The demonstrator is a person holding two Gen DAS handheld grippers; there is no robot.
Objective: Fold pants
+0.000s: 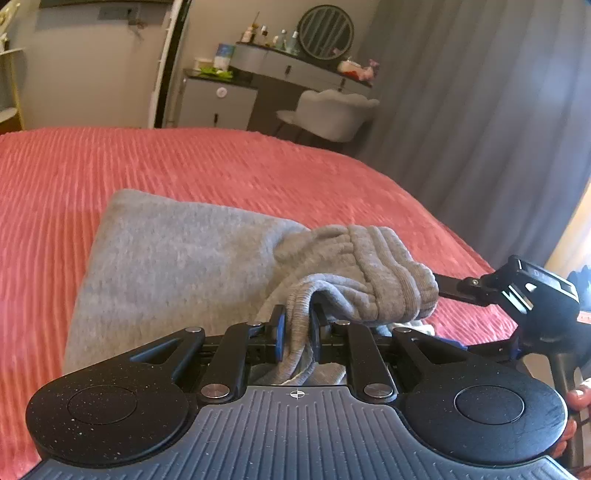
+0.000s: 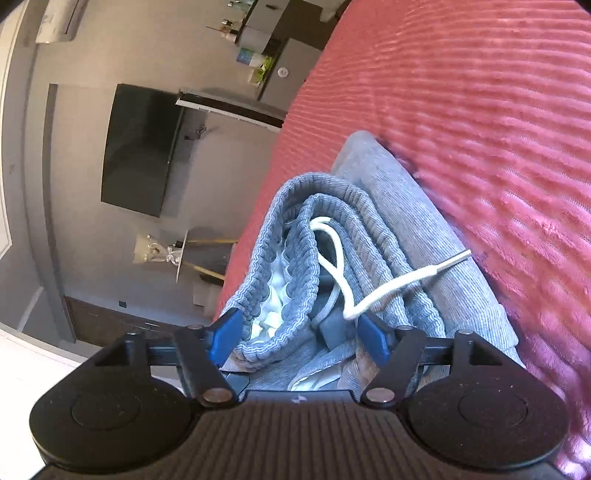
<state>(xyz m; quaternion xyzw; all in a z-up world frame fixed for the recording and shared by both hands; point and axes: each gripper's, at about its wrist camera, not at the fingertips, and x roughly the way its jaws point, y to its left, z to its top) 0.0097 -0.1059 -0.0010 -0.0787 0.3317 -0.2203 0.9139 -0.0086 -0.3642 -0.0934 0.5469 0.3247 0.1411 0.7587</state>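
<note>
Grey sweatpants (image 1: pixel 177 266) lie folded on the red bedspread (image 1: pixel 221 166), their ribbed waistband (image 1: pixel 369 269) bunched up at the near right. My left gripper (image 1: pixel 295 332) is shut on a fold of that waistband, just in front of the camera. The right gripper's black body (image 1: pixel 535 295) reaches in from the right, its fingertips hidden under the waistband. In the right wrist view my right gripper (image 2: pixel 299 339) stands open with its blue pads (image 2: pixel 225 338) wide apart. The waistband (image 2: pixel 288 229) and white drawstring (image 2: pixel 388 288) lie loose between them.
The ribbed red bedspread (image 2: pixel 498 129) stretches far and left of the pants. A grey curtain (image 1: pixel 480 110) hangs past the bed's right edge. Beyond the bed stand a dresser with a round mirror (image 1: pixel 325 33), a pale chair (image 1: pixel 332 114) and a wall television (image 2: pixel 140 147).
</note>
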